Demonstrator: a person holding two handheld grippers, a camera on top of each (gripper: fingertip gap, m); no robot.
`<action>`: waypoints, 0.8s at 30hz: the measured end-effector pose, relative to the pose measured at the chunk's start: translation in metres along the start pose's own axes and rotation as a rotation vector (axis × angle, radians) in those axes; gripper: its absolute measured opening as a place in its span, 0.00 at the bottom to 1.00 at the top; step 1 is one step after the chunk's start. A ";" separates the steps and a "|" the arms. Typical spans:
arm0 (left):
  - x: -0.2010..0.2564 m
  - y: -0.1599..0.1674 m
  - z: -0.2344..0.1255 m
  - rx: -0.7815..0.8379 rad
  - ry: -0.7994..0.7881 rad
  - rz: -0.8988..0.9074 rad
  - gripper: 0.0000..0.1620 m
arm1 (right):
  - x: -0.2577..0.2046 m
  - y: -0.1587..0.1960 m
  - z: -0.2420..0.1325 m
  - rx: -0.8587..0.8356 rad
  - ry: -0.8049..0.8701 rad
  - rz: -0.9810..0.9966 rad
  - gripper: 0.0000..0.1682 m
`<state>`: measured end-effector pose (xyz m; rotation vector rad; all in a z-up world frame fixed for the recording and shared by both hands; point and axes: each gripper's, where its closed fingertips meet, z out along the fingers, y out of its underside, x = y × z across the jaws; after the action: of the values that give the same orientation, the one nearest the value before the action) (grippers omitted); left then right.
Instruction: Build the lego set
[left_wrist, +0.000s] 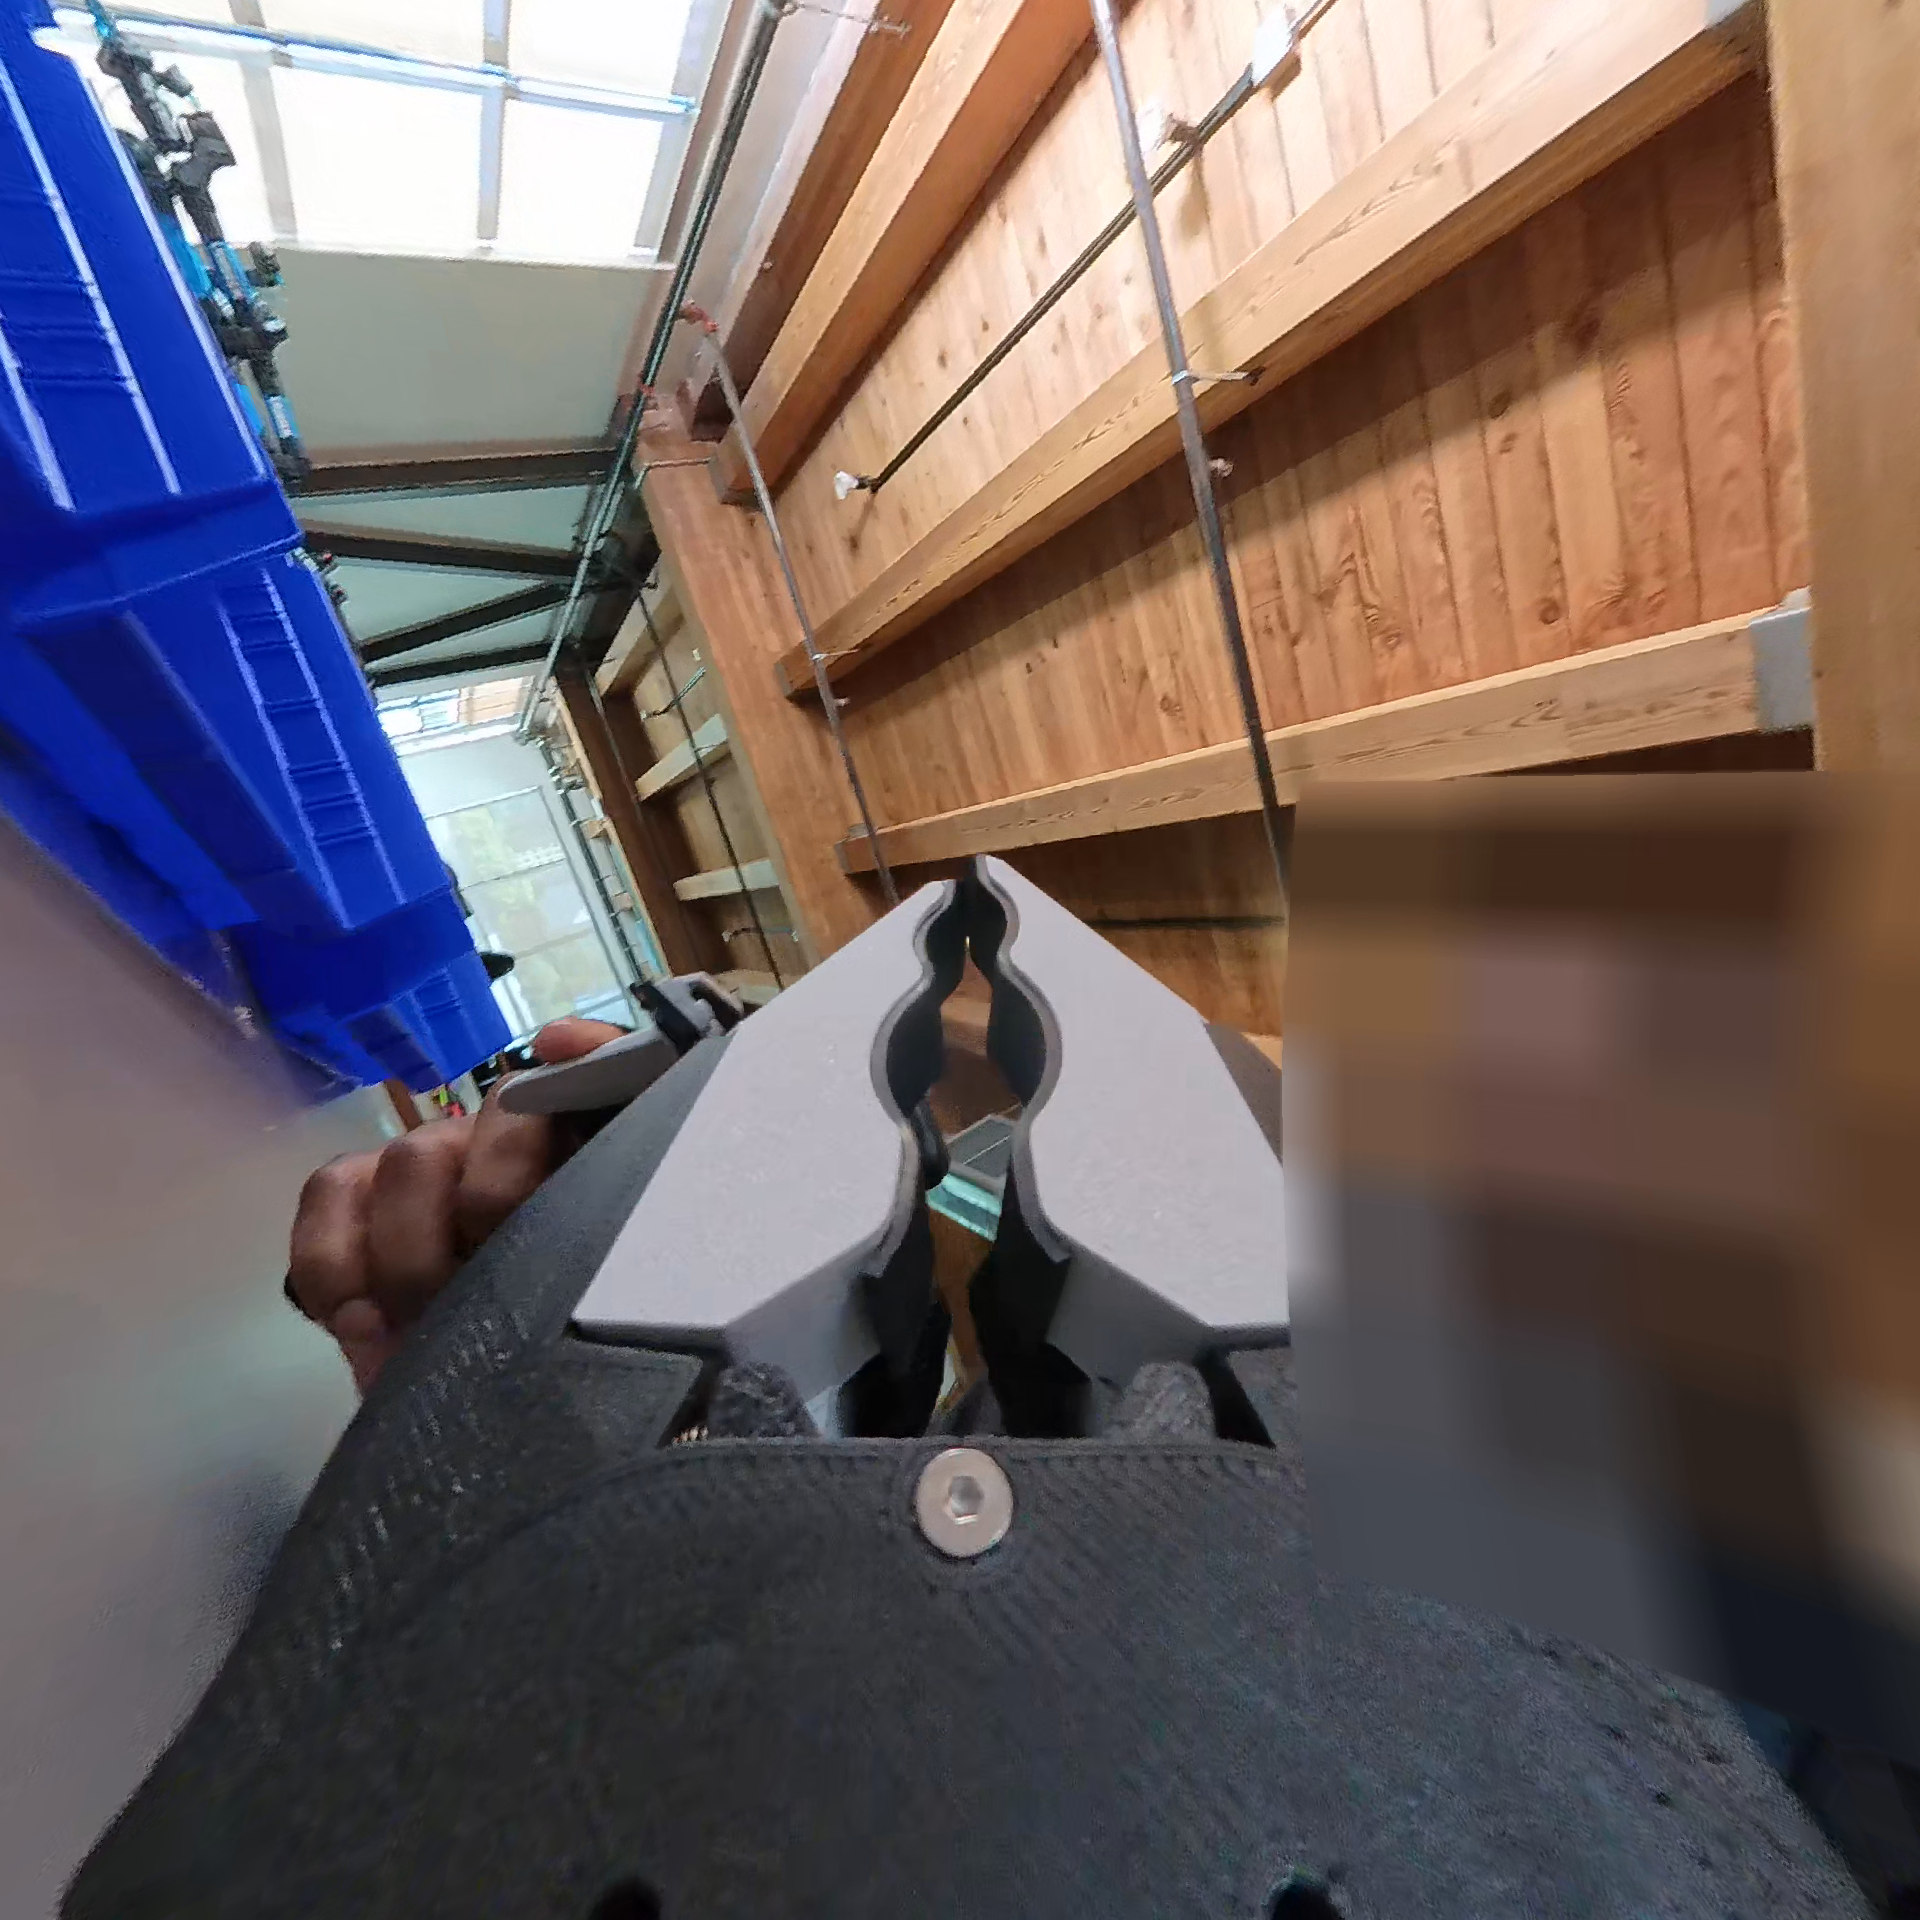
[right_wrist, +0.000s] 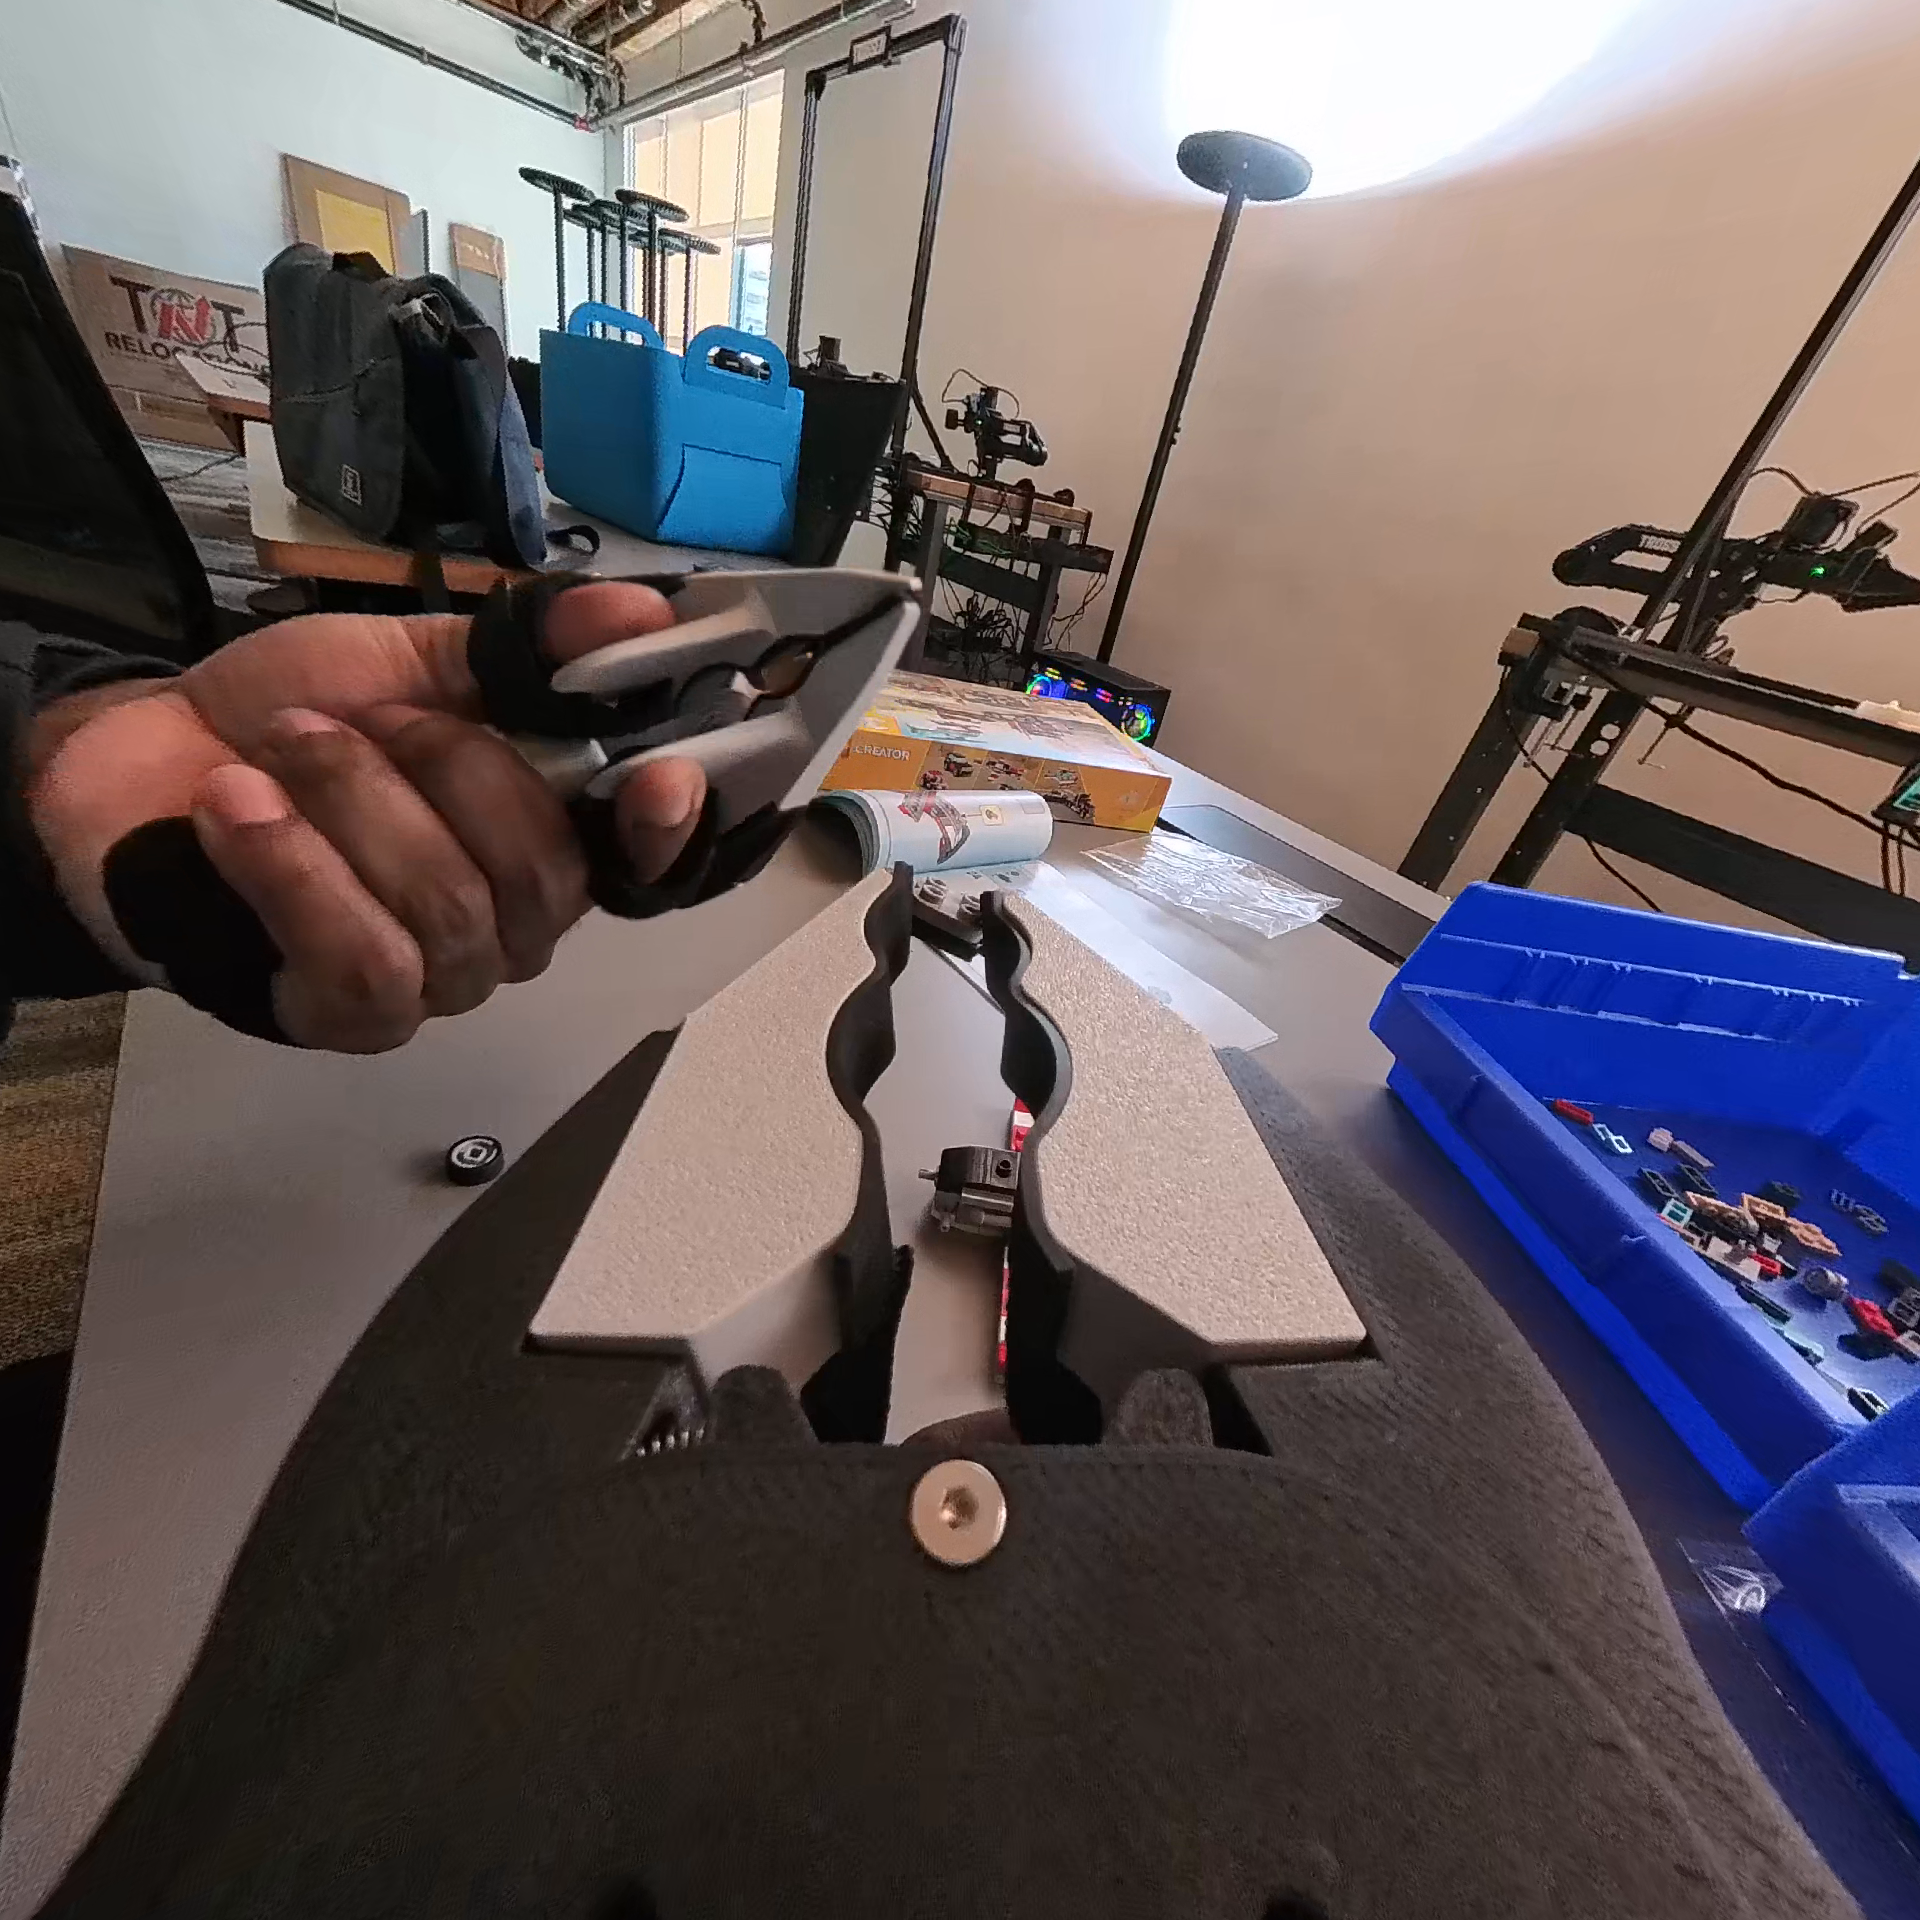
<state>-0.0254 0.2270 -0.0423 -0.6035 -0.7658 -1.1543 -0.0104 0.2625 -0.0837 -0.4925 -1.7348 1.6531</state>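
My right gripper (right_wrist: 945, 899) is open, low over the grey table (right_wrist: 312, 1195). A small dark grey lego assembly (right_wrist: 971, 1190) lies on the table between its fingers, close to the right one, with a red and white piece (right_wrist: 1020, 1122) beside it. A dark grey plate (right_wrist: 940, 920) lies just past the fingertips. My left gripper (left_wrist: 975, 883) is shut, holds nothing that I can see, and points up at a wooden ceiling. It also shows in the right wrist view (right_wrist: 904, 597), held by a hand above the table to the left.
A blue bin (right_wrist: 1558, 1049) with several loose lego pieces (right_wrist: 1756, 1226) stands at the right. A yellow lego box (right_wrist: 997, 748), an instruction booklet (right_wrist: 935, 831) and a clear plastic bag (right_wrist: 1205, 883) lie farther back. A small black round piece (right_wrist: 475, 1158) lies at the left. Blue bins (left_wrist: 156, 623) show at the left. About 6 cm separates my left fingertips from my right.
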 end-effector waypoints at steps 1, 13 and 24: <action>0.001 -0.001 0.000 0.009 0.006 -0.004 0.00 | 0.000 0.000 0.000 0.000 -0.001 0.001 0.08; 0.015 -0.002 0.002 0.021 0.072 -0.010 0.03 | -0.003 0.000 0.001 -0.003 -0.010 0.011 0.08; -0.017 0.012 0.002 -0.193 -0.313 0.425 0.44 | -0.003 -0.004 -0.002 0.017 -0.006 -0.022 0.08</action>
<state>-0.0178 0.2421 -0.0550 -1.0704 -0.7469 -0.7518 -0.0063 0.2610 -0.0804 -0.4590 -1.7225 1.6540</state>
